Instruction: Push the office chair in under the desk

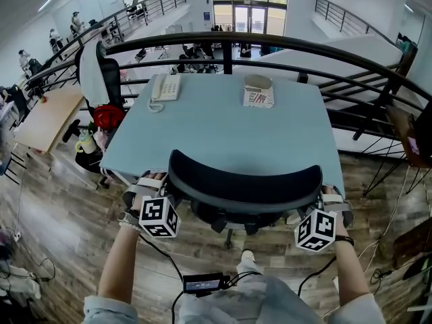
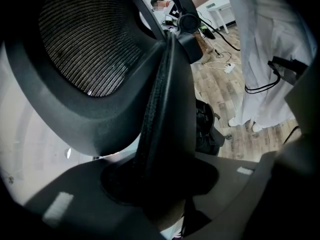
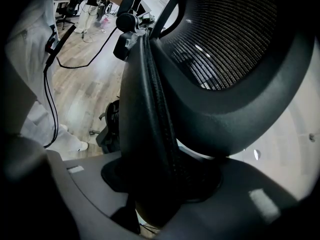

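1. Starting at the left of the head view, a pale wooden table (image 1: 46, 117) sits at mid-left. Beside it is a second chair (image 1: 94, 69) with a white cloth over its back, and something red (image 1: 108, 117) lies below it.
2. The blue-grey desk (image 1: 223, 130) fills the middle of the frame, with a dark curved railing (image 1: 283, 44) arching behind it.
3. A white telephone (image 1: 164, 88) sits in the desk's upper left corner. A printed booklet (image 1: 258, 98) lies toward its upper right, with a round object (image 1: 258, 82) at the booklet's far edge.
4. The office chair (image 1: 243, 184) is in the lower middle. Its black curved back lies along the desk's near edge and overlaps it in the picture. Parts of its base show on the wood floor (image 1: 61, 248) below.
5. The left gripper (image 1: 162, 191) is at the left end of the chair back. In the left gripper view the gripper (image 2: 160, 196) is clamped on the padded rim (image 2: 165, 129), which rises upright through the centre. The mesh panel (image 2: 90, 44) sits at upper left, and white clothing (image 2: 265, 59) is at the right.
6. The right gripper (image 1: 322, 196) is at the right end of the chair back. In the right gripper view the gripper (image 3: 160, 186) is likewise closed on the rim (image 3: 150, 119). The mesh (image 3: 225, 39) is at upper right, and floor and white clothing show at the left.
7. A small black device (image 1: 202, 283) with cables hangs at the bottom centre of the head view, between the person's forearms.
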Demonstrator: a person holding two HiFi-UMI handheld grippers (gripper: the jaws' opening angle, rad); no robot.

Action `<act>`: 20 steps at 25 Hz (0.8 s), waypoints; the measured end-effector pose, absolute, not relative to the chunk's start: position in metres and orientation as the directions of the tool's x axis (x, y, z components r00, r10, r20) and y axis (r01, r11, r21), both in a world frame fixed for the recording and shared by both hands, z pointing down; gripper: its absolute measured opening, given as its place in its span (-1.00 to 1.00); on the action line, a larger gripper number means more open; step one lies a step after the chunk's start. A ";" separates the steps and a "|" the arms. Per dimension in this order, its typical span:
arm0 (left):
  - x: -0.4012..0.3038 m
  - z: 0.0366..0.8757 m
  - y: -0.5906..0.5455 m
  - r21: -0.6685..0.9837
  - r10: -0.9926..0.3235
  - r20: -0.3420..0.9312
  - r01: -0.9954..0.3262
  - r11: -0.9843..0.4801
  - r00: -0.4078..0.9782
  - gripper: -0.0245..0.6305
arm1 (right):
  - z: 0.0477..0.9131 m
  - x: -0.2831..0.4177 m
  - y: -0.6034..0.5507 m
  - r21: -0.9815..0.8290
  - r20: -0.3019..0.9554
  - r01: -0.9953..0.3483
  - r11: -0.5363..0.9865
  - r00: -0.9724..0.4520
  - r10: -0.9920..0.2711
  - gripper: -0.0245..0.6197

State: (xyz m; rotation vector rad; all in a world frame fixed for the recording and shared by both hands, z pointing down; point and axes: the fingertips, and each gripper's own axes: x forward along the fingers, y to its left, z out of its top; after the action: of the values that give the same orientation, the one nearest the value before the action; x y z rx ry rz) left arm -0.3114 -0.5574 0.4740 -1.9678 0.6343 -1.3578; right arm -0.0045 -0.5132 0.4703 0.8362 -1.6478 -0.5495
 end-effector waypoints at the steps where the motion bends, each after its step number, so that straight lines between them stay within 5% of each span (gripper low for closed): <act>1: -0.311 0.474 -0.557 -0.744 -0.706 0.619 -0.028 -0.667 0.344 -0.43 | 0.470 -0.004 -0.513 0.734 0.635 -0.232 0.638 -0.097 -0.766 -0.29; 20: -0.314 0.457 -0.552 -0.783 -0.769 0.531 -0.143 -0.606 0.356 -0.21 | 0.462 -0.009 -0.506 0.753 0.573 -0.293 0.589 -0.147 -0.806 -0.08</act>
State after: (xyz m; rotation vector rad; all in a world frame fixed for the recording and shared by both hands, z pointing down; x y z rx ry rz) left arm -0.3139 -0.5516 0.4574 -1.9817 0.7905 -1.2601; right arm -0.0090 -0.5059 0.4619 0.9149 -1.7132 -0.5796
